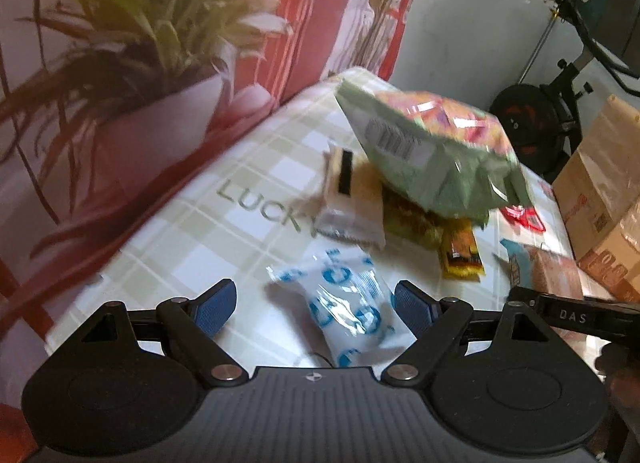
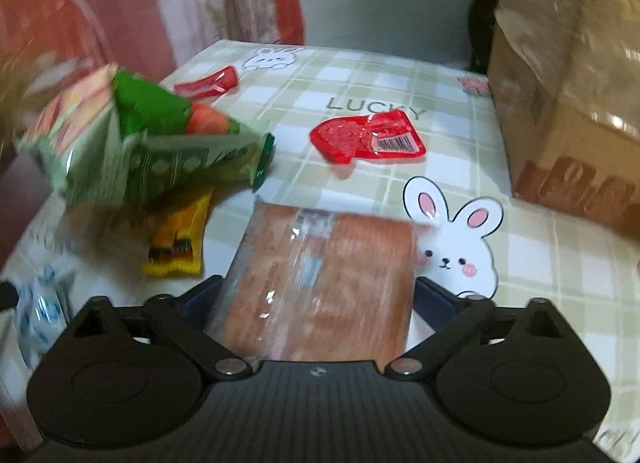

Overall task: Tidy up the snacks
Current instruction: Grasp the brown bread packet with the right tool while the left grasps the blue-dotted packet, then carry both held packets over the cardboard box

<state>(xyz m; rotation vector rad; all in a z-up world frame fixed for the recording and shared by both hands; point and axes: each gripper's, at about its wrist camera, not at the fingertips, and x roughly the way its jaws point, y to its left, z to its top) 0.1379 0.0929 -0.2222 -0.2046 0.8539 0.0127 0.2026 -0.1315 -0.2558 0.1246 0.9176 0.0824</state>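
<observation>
Left tongs (image 1: 314, 305) spread wide around blue-white packet (image 1: 344, 313) on checked desk (image 1: 192, 239), not pinching; right tongs (image 2: 318, 303) straddle orange packet (image 2: 320, 283), grip unclear.

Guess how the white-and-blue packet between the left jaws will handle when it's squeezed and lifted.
The white-and-blue packet looks puffy and wrinkled, so probably soft, yielding under the pads. Its glossy film may be slippery. It seems light for its size. The left hand-held gripper stands open around it, not yet pressing.
</observation>
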